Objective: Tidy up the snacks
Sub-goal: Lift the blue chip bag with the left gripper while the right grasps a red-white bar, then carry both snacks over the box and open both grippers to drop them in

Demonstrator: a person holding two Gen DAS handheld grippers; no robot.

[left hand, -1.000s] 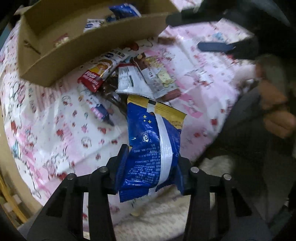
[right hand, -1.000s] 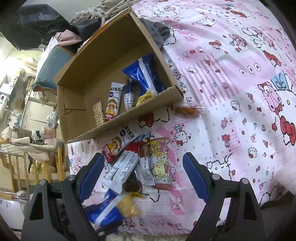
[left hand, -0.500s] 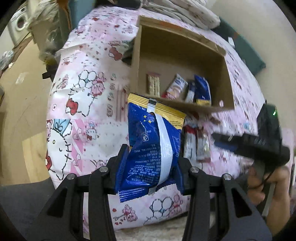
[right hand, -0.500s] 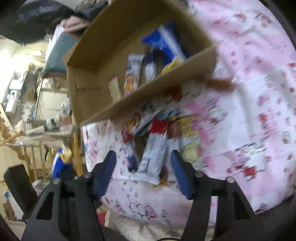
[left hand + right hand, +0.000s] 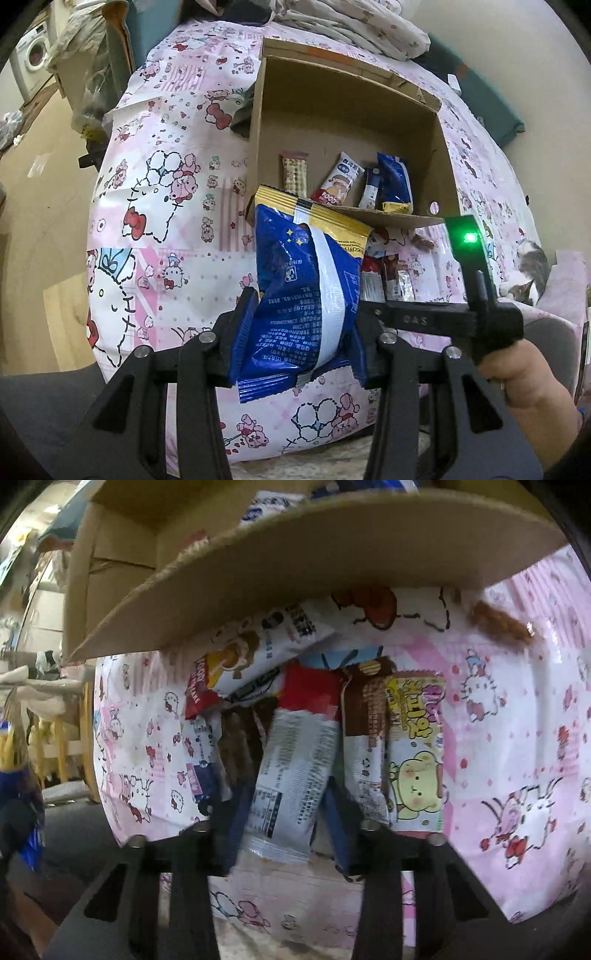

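Meanwhile the grey-backed snack packet point(image 5: 291, 775), lying in the loose pile on the bed point(image 5: 517, 738) just before the cardboard box point(image 5: 295, 554), sat between the right gripper point(image 5: 284, 812) jaws, which had narrowed from wide open 1 s earlier, closed or nearly closed on it. Left gripper point(image 5: 301, 325) was clamped on the blue chip bag point(image 5: 306, 295), lifted off the bed and swung round to face the box w/ snacks inside — likely both go in next.

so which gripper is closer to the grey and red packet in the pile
Right. The right gripper has its fingers on either side of the grey and red packet; the left gripper is back from the pile, holding the blue bag.
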